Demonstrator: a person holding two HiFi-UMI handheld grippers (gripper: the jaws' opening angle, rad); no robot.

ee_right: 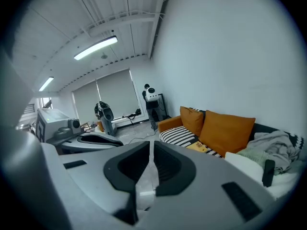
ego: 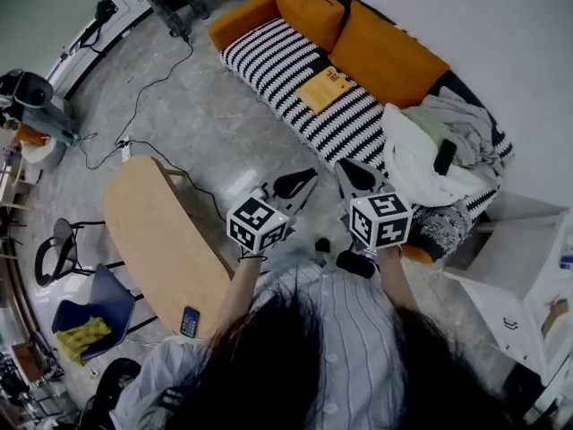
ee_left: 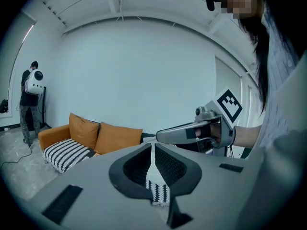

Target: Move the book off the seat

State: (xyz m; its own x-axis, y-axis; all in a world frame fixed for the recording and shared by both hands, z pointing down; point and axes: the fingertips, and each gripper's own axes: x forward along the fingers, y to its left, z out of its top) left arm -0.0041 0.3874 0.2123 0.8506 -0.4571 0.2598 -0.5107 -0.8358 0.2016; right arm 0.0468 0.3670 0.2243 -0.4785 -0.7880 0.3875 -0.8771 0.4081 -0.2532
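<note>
A yellow book [ego: 326, 89] lies near the striped sofa [ego: 269, 56] seat's back edge; left claw [ego: 300, 182] and right claw [ego: 355, 173], both clenched empty, hover well apart from it.

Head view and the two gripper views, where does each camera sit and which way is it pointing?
Head view: on the person's head, looking steeply down at the floor, sofa and book; hair, left gripper and right gripper show.
Left gripper view: on the left gripper, along its shut jaws toward the sofa; the right gripper shows.
Right gripper view: on the right gripper, toward sofa and book; the left gripper shows.
Shared: all see the sofa.
</note>
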